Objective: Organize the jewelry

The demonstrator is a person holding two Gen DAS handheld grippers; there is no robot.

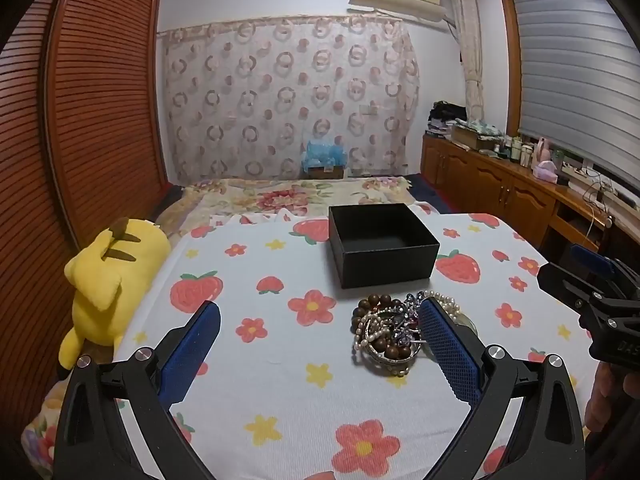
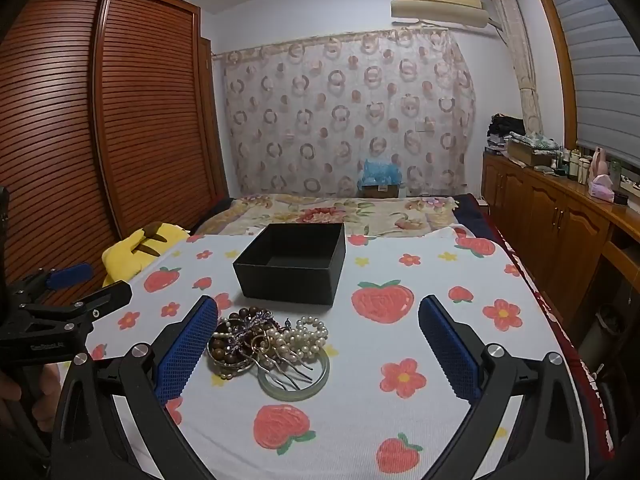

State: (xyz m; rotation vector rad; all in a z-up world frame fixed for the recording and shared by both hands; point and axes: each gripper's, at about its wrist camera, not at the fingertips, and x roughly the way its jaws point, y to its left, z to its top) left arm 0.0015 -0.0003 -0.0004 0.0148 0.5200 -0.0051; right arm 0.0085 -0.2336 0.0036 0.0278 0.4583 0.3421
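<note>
Tongs [image 2: 318,342] agape, jewelry [image 2: 266,344] left

Left gripper [image 1: 318,318]: jaws stood wide apart, holding nothing, low in its own view.
Right gripper [image 2: 318,314]: jaws wide apart, holding nothing, low in its view.
Each gripper: showed at the other view's side edge.

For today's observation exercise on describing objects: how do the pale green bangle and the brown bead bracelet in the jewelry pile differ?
The pale green bangle is one smooth, solid, translucent ring; the brown bead bracelet is a string of separate dark round beads. The bangle lies at the near edge of the pile with a hair comb across it; the bead bracelet sits on the pile's left side, tangled with pearls. Both lie on the strawberry-print cloth, outside the black box.
</note>
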